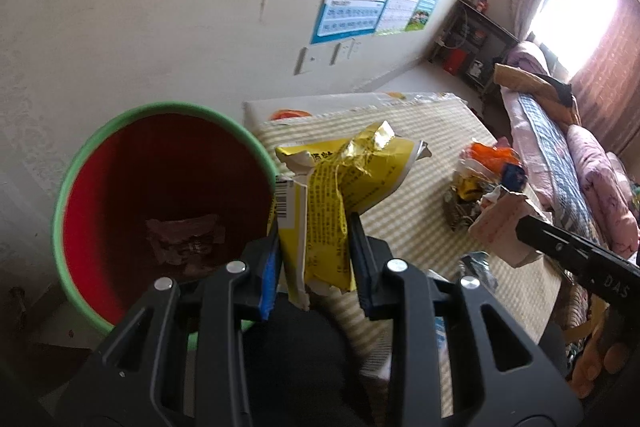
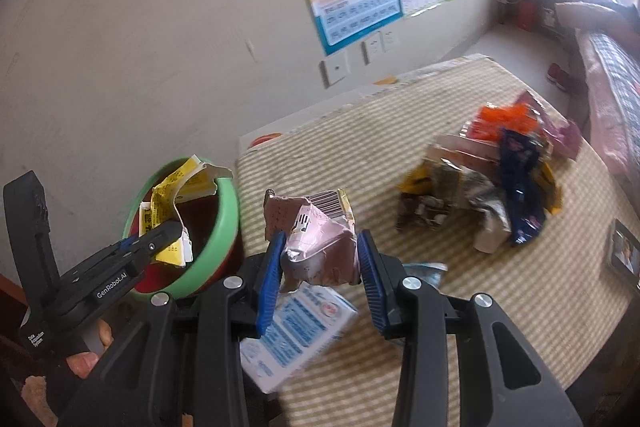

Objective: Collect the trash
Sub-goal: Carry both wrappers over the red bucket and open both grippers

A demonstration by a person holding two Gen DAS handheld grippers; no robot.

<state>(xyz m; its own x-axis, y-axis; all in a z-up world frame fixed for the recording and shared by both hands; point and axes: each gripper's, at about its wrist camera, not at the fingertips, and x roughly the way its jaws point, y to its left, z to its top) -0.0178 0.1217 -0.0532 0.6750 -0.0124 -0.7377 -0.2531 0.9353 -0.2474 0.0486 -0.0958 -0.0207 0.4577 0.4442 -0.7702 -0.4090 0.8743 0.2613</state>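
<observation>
Holding a crumpled yellow wrapper clamped between my left gripper fingers, I have it at the rim of the green-rimmed red bin, partly over its opening; a brownish wrapper already lies at the bottom. My right gripper fingers are squeezed onto a pink wrapper above the striped table, over a white-and-blue carton. Farther along the table sits a pile of mixed wrappers, well apart from the bin.
</observation>
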